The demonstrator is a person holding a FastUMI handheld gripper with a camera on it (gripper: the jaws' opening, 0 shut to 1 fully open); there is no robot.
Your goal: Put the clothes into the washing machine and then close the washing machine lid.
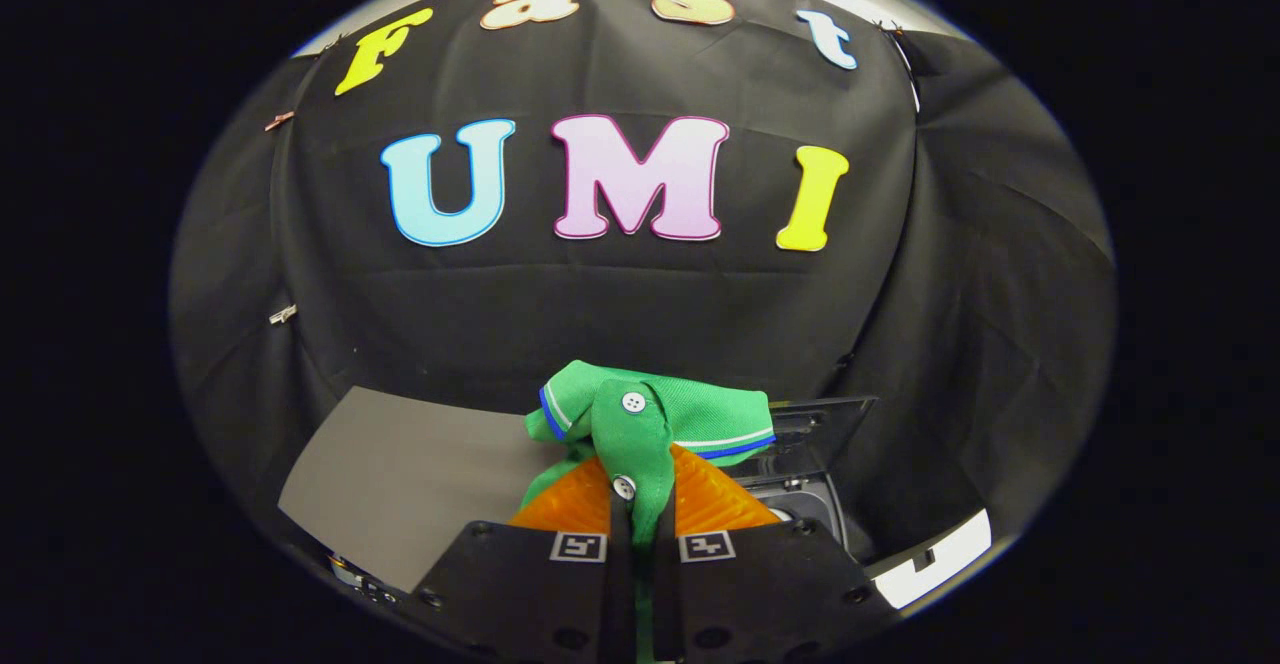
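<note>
Here, gripper (640, 529) clamped on green shirt (650, 419): white buttons, blue-white striped collar, bunched above the fingers.

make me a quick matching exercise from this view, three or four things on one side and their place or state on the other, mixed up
Things
1. green shirt
2. gripper
3. grey tabletop
4. washing machine

Places or states
A. flat and bare, beside the fingers on one side
B. dark, just beyond the fingers on the other side, lid raised
C. pinched and bunched up, buttons showing
D. shut on cloth

Pairs: 1-C, 2-D, 3-A, 4-B
</note>
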